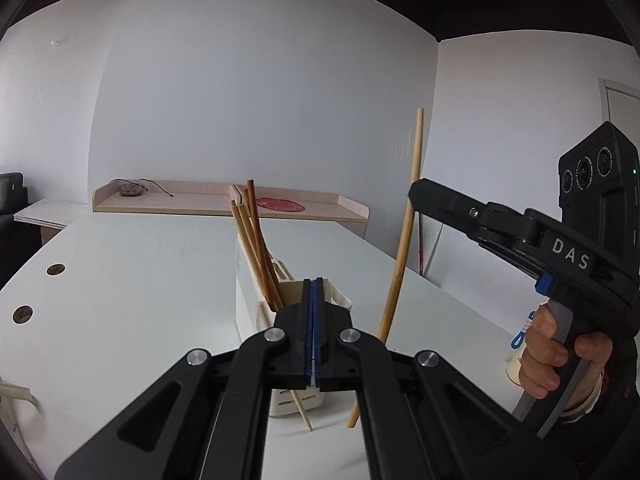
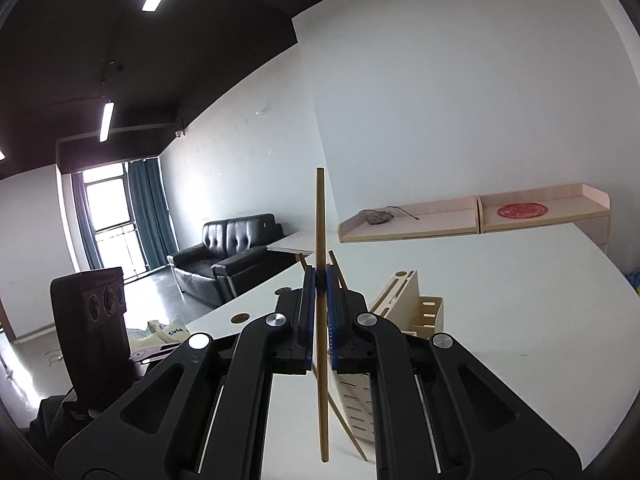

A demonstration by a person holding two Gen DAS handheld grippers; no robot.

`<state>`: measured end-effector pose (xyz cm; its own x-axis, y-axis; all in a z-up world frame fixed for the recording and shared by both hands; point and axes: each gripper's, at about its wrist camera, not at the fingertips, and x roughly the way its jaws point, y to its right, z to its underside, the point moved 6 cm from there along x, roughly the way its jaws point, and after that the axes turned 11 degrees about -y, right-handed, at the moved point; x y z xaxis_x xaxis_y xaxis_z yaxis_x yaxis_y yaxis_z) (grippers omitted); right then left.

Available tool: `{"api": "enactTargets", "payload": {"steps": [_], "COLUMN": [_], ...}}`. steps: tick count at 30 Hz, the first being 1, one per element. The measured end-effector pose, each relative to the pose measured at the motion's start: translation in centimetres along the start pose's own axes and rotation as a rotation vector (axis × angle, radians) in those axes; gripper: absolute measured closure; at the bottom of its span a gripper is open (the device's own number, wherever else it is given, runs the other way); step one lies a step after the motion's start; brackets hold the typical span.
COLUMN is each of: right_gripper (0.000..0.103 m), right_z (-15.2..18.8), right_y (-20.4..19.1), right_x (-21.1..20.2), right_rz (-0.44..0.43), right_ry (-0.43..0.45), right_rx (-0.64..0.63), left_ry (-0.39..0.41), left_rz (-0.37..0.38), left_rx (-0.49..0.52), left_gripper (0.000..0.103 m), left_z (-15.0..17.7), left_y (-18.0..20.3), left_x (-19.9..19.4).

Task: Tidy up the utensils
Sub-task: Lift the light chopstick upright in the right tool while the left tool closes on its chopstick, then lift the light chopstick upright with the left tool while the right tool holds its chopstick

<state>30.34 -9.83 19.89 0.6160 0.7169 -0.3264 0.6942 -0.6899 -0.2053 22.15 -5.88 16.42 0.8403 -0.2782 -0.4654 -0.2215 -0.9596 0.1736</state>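
A white and beige utensil holder (image 1: pixel 256 304) stands on the white table (image 1: pixel 120 280), with several wooden chopsticks (image 1: pixel 256 248) upright in it. My left gripper (image 1: pixel 314 292) is shut and empty just in front of the holder. My right gripper (image 2: pixel 321 284) is shut on one long wooden chopstick (image 2: pixel 321 240) and holds it upright above the table, right of the holder; the chopstick also shows in the left wrist view (image 1: pixel 404 240). Another chopstick (image 1: pixel 302 412) leans against the holder's front. The holder shows in the right wrist view (image 2: pixel 416 308) behind the fingers.
A low pink shelf (image 1: pixel 224 200) with a red plate (image 1: pixel 279 204) stands behind the table. Two round holes (image 1: pixel 56 269) sit in the table's left part. A black sofa (image 2: pixel 228 252) stands far off. A blue cord (image 1: pixel 520 336) lies by the right hand.
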Motion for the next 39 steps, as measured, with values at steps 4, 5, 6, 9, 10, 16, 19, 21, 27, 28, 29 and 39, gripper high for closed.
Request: {"api": "enactTargets", "payload": {"steps": [4,5,6,9,10,16,19,21,27,28,29,39], "right_gripper": [0.098,0.098,0.098,0.098,0.098,0.098,0.098,0.098,0.098,0.098,0.098,0.098], "right_z": [0.5,0.6,0.7,1.0,1.2,1.5,1.5,1.8,2.4,2.3,2.4,2.7], "right_y": [0.5,0.7,0.9,1.4,1.5,1.7,1.7,1.6,2.0,2.0,2.0,2.7], "right_x": [-0.1,0.1,0.1,0.1,0.1,0.0,0.0,-0.1,-0.1,-0.1,-0.2,-0.5], "right_rz": [0.021,0.016,0.013,0.011,0.011,0.002,-0.002,-0.001,-0.004,-0.001,0.003,0.011], "right_ry": [-0.007,-0.015,-0.018,-0.024,-0.021,-0.02,-0.022,-0.018,-0.023,-0.024,-0.024,-0.029], "right_rx": [0.005,0.009,0.017,0.034,0.037,0.058,0.06,0.057,0.071,0.071,0.072,0.09], "left_ry": [-0.052,-0.072,-0.099,-0.18,-0.202,-0.36,-0.415,-0.435,-0.507,-0.517,-0.527,-0.529], "left_rz": [-0.039,-0.043,-0.046,-0.053,-0.065,-0.12,-0.187,-0.186,-0.205,-0.214,-0.222,-0.302], "left_rx": [-0.007,-0.017,-0.029,-0.049,-0.05,-0.023,-0.074,-0.166,-0.356,-0.382,-0.408,-0.65], "left_gripper": [0.103,0.103,0.103,0.103,0.103,0.074,0.073,0.073,0.073,0.073,0.073,0.074], "left_z": [1.7,2.2,2.8,4.3,4.8,7.4,8.3,8.9,10.0,10.2,10.3,11.2], "left_y": [-1.2,-1.6,-2.0,-3.8,-4.3,-6.3,-8.5,-10.1,-13.5,-13.9,-14.2,-16.9], "left_x": [1.3,1.7,2.2,3.6,3.9,5.8,6.7,7.2,9.6,10.0,10.3,12.7]}}
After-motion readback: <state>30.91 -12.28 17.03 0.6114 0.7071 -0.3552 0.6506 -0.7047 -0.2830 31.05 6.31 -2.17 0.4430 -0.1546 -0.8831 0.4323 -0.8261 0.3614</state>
